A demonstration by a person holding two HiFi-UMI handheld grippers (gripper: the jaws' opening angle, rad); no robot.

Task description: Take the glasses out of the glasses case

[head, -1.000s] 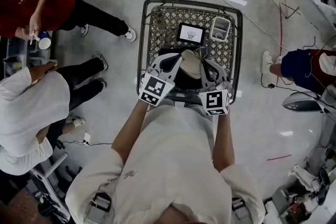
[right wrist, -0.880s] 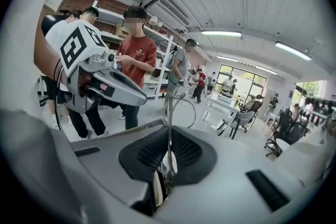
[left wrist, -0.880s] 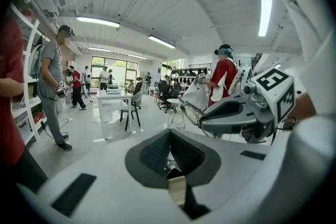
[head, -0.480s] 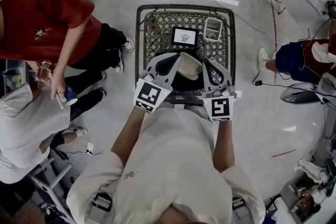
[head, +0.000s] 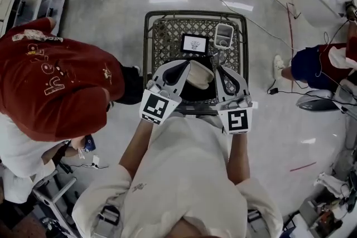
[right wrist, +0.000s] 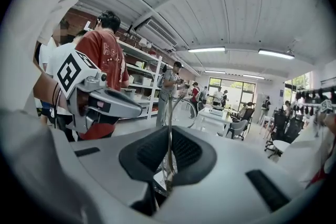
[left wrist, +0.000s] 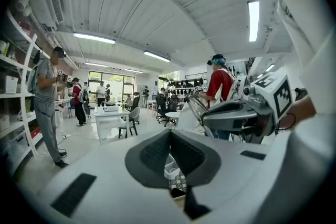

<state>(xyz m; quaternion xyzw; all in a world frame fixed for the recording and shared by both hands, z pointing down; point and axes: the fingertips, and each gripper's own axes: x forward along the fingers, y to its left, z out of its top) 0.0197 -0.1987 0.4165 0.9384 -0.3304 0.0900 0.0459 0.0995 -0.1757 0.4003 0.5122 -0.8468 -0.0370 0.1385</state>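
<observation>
The glasses case (head: 198, 74), dark outside with a cream lining, sits between my two grippers over the near end of a shopping cart (head: 148, 47). My left gripper (head: 188, 64) (left wrist: 169, 134) is shut, its tips against the case's left edge; a dark sliver of the case shows low between the pads. My right gripper (head: 216, 68) (right wrist: 169, 131) is shut on the thin wire frame of the glasses (right wrist: 169, 107), which rises upright out of its pads. In the left gripper view the glasses (left wrist: 195, 105) stick out from the right gripper's tip.
A small screen (head: 194, 43) and a white container (head: 224, 35) lie in the cart's mesh basket. A person in a red shirt (head: 56, 86) stands close on the left. Another person (head: 318, 64) and cables occupy the floor at right.
The person in red has moved in close to the cart's left side. Both grippers stay shut and hold nearly the same place over the cart.
</observation>
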